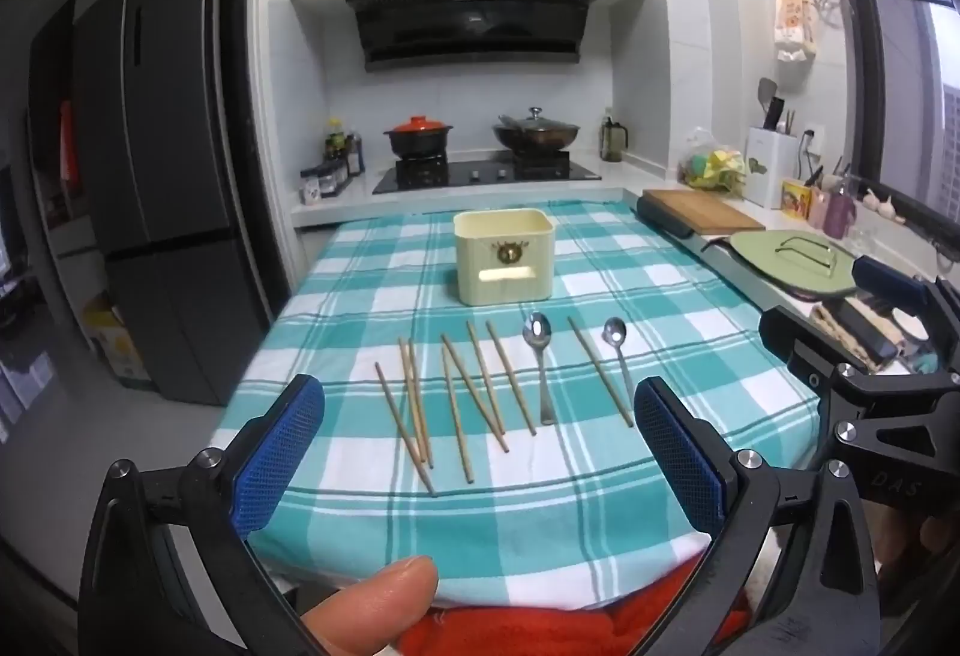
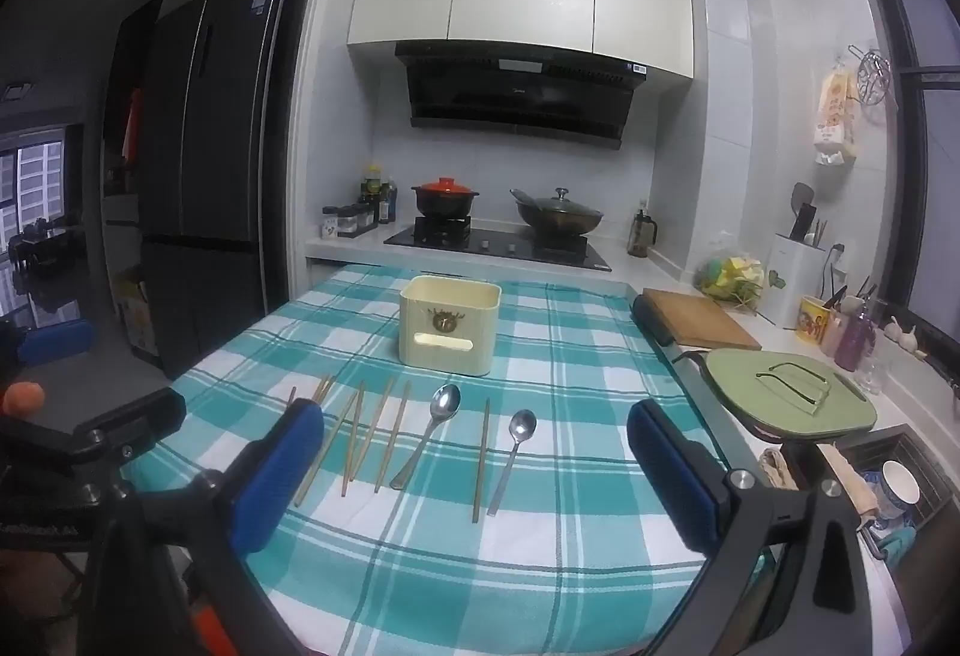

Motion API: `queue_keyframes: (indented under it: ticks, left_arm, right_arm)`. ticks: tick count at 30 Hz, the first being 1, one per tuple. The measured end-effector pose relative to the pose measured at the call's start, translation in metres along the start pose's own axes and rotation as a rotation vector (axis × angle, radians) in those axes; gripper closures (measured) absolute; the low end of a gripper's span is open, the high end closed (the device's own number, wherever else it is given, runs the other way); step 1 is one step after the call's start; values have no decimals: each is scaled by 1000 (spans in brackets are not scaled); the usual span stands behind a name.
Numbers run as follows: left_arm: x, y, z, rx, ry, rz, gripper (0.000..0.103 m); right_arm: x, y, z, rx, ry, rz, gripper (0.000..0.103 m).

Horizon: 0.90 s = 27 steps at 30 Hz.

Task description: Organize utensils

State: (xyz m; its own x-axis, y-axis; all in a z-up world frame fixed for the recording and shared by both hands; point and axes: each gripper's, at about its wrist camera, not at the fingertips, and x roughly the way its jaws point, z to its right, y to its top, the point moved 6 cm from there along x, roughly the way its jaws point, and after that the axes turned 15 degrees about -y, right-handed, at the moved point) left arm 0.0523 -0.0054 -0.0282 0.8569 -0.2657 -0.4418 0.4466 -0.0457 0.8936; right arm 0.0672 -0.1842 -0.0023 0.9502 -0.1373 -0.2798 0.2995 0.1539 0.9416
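Hovering low over chopsticks (image 1: 456,404): left gripper (image 1: 480,452), fingers (image 1: 279,452) spread.

Chopsticks (image 1: 456,404) and spoons (image 1: 540,356) lie on the tablecloth (image 1: 690,296) before the box (image 1: 504,257).

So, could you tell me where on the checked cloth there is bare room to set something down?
The tablecloth is bare on either side of the cream bin, and along the near edge below the chopsticks. A narrow strip is also free between the bin and the row. The row itself is crowded: chopsticks lie close together or crossing, with the larger spoon and the smaller spoon among them.
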Motion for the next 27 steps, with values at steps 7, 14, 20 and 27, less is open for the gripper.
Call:
queue_keyframes:
  ticks: [7, 14, 20, 27]
  left_arm:
    - [2, -2, -3, -10, 4, -2, 0]
    - [4, -7, 2, 1, -7, -2, 0]
    - [4, -6, 2, 1, -11, -3, 0]
    - [3, -5, 2, 0, -10, -3, 0]
  right_arm:
    - [0, -4, 1, 6, 8, -14, 0]
    - [2, -6, 0, 3, 5, -22, 0]
    - [5, -7, 4, 18, 2, -28, 0]
    - [5, -8, 5, 19, 0, -31, 0]
